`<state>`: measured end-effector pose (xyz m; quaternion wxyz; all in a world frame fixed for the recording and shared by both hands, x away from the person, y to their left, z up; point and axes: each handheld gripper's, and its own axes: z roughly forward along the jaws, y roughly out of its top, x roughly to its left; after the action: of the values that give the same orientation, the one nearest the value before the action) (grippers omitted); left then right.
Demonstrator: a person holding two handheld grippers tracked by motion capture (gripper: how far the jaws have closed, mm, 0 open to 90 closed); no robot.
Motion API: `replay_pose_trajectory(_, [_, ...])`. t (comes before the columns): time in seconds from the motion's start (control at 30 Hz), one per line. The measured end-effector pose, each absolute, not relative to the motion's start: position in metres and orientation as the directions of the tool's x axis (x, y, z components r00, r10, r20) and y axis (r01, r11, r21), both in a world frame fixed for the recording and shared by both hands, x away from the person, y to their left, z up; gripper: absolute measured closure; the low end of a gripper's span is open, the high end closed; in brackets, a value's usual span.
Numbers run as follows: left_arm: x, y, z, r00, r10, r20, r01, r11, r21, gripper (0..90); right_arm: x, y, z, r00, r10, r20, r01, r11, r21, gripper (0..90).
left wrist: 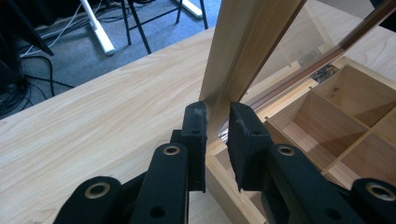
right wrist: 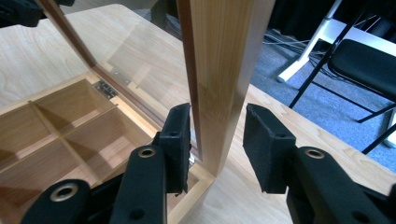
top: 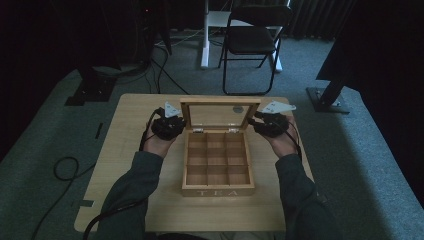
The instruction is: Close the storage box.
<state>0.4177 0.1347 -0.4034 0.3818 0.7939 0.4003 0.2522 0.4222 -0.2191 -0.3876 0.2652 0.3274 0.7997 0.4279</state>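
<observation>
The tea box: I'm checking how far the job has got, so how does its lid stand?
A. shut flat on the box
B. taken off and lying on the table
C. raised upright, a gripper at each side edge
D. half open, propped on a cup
C: the glass-paned lid stands upright behind the empty compartments, with the left gripper and right gripper straddling its side frames.

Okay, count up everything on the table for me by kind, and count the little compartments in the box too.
Wooden tea box with its glass lid standing open: 1
Compartments inside the tea box, all bare: 9
Grippers, left gripper and right gripper, one at each side edge of the lid: 2
Total on the table: 3 things, plus 9 compartments.
</observation>
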Motion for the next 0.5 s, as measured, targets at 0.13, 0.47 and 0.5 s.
replay_pose_trajectory(0.13, [0.4168, 0.1349, -0.4036, 0.548, 0.832, 0.087, 0.443, -0.377, 0.813, 77.2, 0.4176, -0.2253, -0.3877, -0.614, 0.778, -0.136, 0.329, 0.408, 0.852, 66.2])
replay_pose_trajectory(0.47, [0.4103, 0.1363, -0.4058, 0.557, 0.827, 0.080, 0.437, -0.374, 0.818, 76.5, 0.4115, -0.2250, -0.3867, -0.620, 0.778, -0.104, 0.342, 0.387, 0.857, 71.5])
replay_pose_trajectory(0.5, [0.4092, 0.1365, -0.4065, 0.558, 0.826, 0.081, 0.433, -0.374, 0.820, 76.4, 0.4114, -0.2250, -0.3867, -0.622, 0.777, -0.097, 0.347, 0.385, 0.855, 71.4])
